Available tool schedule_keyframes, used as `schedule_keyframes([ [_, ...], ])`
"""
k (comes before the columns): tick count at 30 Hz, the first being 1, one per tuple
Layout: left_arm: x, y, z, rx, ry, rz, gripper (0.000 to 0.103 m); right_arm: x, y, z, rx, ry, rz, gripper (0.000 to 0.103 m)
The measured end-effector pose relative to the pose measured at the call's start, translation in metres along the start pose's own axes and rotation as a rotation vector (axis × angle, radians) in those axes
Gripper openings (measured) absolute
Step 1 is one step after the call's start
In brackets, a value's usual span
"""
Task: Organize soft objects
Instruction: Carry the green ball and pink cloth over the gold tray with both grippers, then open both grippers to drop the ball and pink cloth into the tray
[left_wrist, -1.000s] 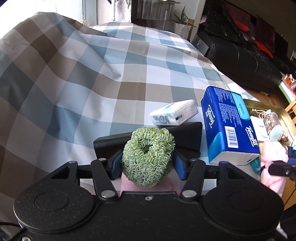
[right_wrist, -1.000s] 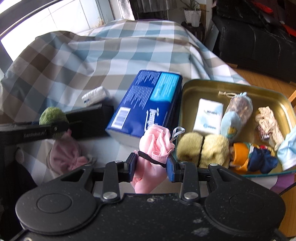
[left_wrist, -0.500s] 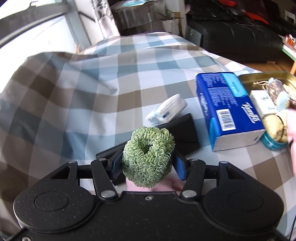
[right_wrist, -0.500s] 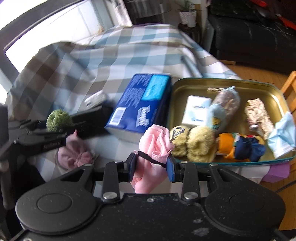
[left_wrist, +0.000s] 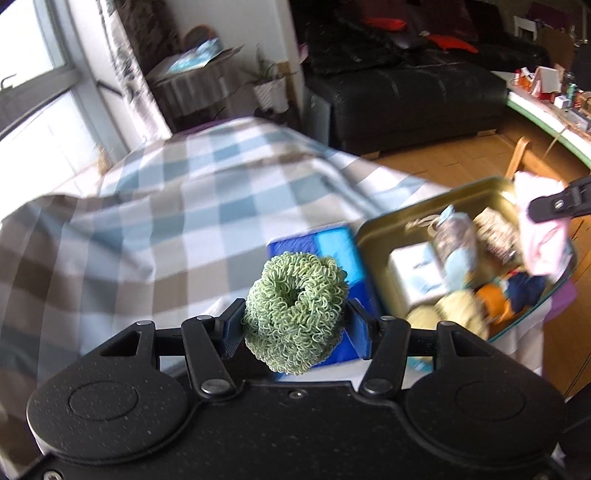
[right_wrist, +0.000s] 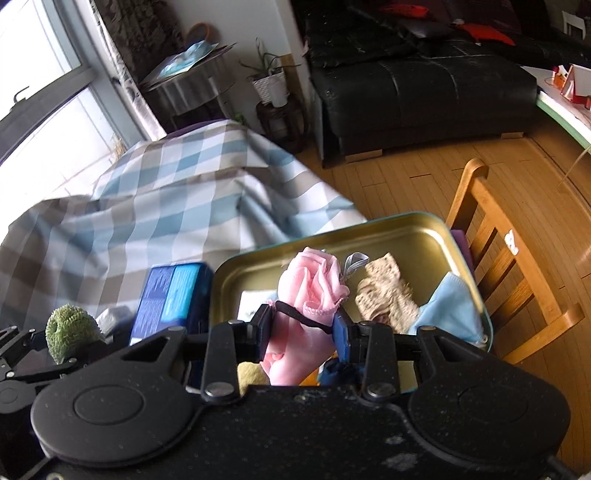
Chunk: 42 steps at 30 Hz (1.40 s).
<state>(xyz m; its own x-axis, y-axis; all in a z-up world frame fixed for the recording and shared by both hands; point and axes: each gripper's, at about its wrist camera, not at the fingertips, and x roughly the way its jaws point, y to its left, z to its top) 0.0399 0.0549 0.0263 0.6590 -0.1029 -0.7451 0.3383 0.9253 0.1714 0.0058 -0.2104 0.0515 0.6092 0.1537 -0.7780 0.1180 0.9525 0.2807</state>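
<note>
Only my right view shows the wooden chair (right_wrist: 491, 258). My left gripper (left_wrist: 295, 325) clamps the green scrunchie (left_wrist: 295, 306); my right gripper (right_wrist: 304, 326) pinches pink cloth (right_wrist: 310, 295) above the tin tray (right_wrist: 424, 229) of soft items.

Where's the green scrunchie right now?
The green scrunchie is clamped in the left tool, centre of the left wrist view, in front of the blue tissue pack and left of the gold tin tray.

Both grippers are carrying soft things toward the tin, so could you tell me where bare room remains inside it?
Bare metal shows along the far wall of the gold tin, beyond the beige knit piece. The near half is crowded: light blue cloth, white packet, yellow bundle.
</note>
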Motion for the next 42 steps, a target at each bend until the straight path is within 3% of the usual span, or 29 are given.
schedule_keyframes([
  [8, -0.003, -0.037, 0.047, 0.032, -0.038, -0.067, 0.054, -0.001, -0.009, 0.024, -0.024, -0.069, -0.030, 0.035],
  [16, 0.015, -0.068, 0.073, 0.028, -0.009, -0.135, 0.054, 0.002, -0.029, 0.050, -0.023, -0.114, -0.090, 0.035],
  [22, 0.032, -0.091, 0.089, 0.047, 0.007, -0.157, 0.054, 0.013, -0.061, 0.060, 0.067, -0.082, -0.120, 0.035],
  [30, 0.065, -0.119, 0.093, -0.030, 0.126, -0.274, 0.054, 0.013, -0.077, 0.060, 0.123, -0.084, -0.167, 0.036],
  [42, 0.083, -0.137, 0.083, -0.012, 0.177, -0.298, 0.055, 0.023, -0.074, 0.063, 0.164, -0.053, -0.163, 0.036],
])
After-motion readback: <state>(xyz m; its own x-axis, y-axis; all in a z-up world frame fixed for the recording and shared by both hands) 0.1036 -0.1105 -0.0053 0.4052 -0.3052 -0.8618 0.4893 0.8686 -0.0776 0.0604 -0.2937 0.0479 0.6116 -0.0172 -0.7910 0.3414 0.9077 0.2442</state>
